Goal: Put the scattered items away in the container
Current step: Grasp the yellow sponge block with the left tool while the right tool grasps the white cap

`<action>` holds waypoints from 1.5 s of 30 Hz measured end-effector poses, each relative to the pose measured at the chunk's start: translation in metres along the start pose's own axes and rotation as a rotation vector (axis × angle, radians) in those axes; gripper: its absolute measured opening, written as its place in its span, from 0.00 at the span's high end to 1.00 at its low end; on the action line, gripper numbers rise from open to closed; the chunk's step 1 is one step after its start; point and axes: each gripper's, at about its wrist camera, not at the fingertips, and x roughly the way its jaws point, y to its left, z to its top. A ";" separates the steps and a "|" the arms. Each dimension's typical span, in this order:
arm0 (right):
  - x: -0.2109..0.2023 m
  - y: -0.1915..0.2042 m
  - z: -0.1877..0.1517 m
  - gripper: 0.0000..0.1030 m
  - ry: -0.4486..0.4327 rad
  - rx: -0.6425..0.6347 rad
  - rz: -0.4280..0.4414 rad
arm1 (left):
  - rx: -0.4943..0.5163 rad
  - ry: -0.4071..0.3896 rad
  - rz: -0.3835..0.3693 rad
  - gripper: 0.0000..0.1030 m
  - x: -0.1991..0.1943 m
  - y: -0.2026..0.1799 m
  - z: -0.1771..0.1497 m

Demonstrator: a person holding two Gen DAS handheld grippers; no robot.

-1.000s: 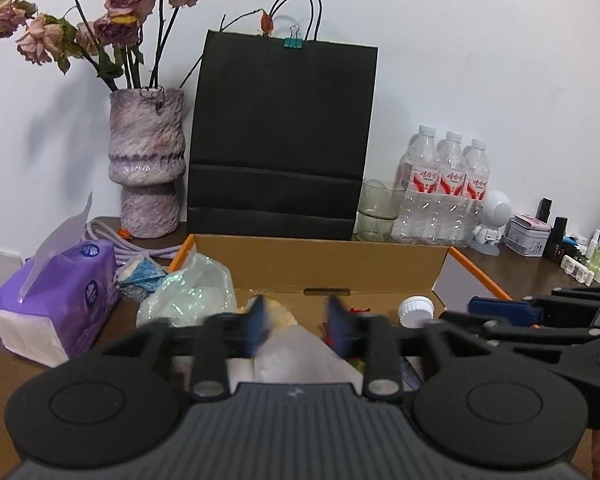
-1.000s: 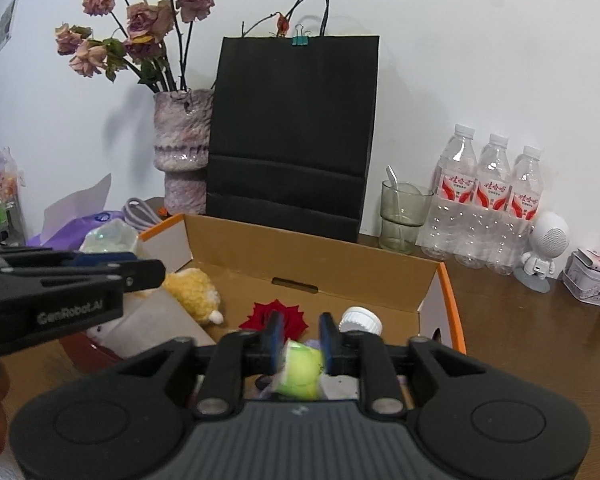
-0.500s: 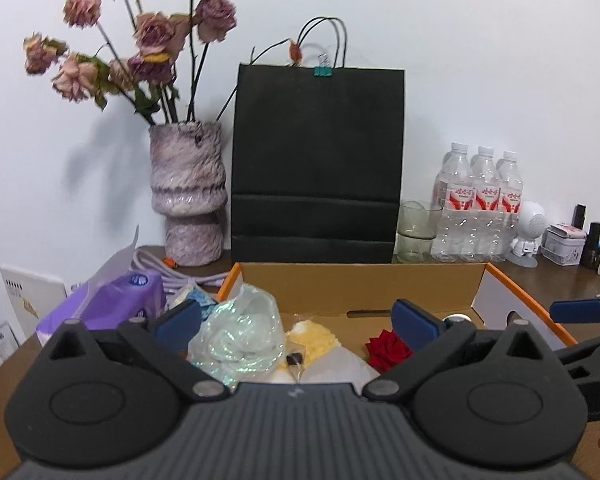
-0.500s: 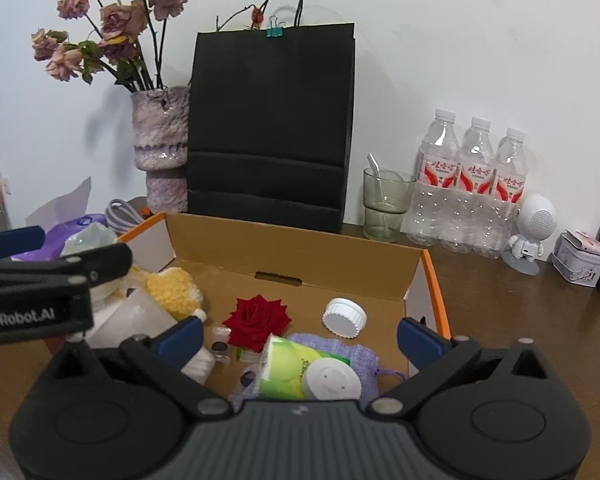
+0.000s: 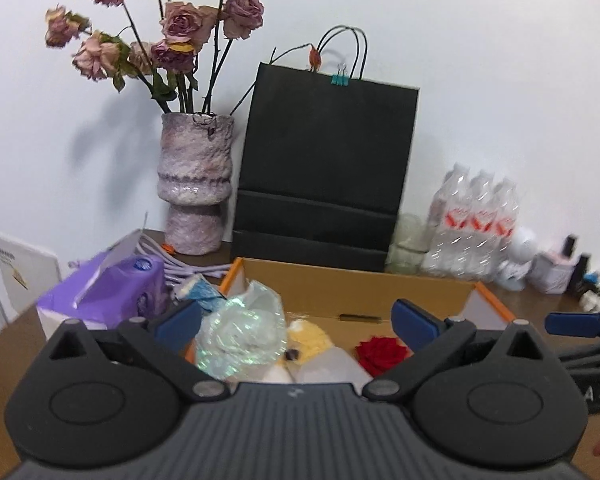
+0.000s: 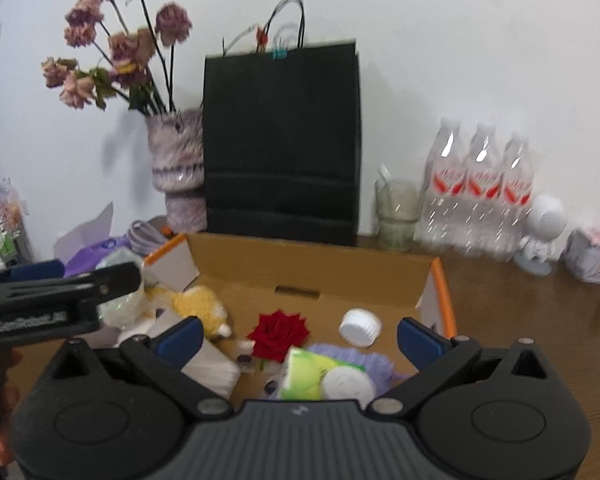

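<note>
An open cardboard box (image 6: 312,266) with orange edges holds a red rose (image 6: 278,332), a white cap (image 6: 360,327), a green-and-white roll (image 6: 320,376), a purple cloth (image 6: 374,362), a yellow plush (image 6: 198,304) and a white packet (image 6: 210,368). My right gripper (image 6: 298,340) is open and empty above the box's near side. My left gripper (image 5: 298,322) is open and empty over the box's left part (image 5: 356,292), above an iridescent bag (image 5: 240,334), the plush (image 5: 308,336) and the rose (image 5: 382,352).
A black paper bag (image 5: 324,172) and a vase of dried roses (image 5: 196,184) stand behind the box. A purple tissue pack (image 5: 108,296) lies left. A glass (image 6: 396,216), water bottles (image 6: 480,196), a white figurine (image 6: 542,236) and small items stand right.
Both grippers opened. The right one let go of the green-and-white roll, which now lies in the box. Both grippers pulled back and up.
</note>
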 end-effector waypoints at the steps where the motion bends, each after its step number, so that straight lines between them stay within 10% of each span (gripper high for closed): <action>1: -0.006 -0.002 0.000 0.00 -0.010 -0.003 -0.003 | -0.008 0.005 -0.019 0.00 -0.005 0.001 -0.001; 18: -0.070 -0.087 -0.070 0.00 0.061 0.091 -0.052 | 0.035 0.120 -0.100 0.00 -0.043 -0.015 -0.054; 45: -0.007 -0.091 -0.108 0.16 0.189 -0.027 -0.122 | 0.157 0.319 -0.059 0.08 0.032 -0.099 -0.104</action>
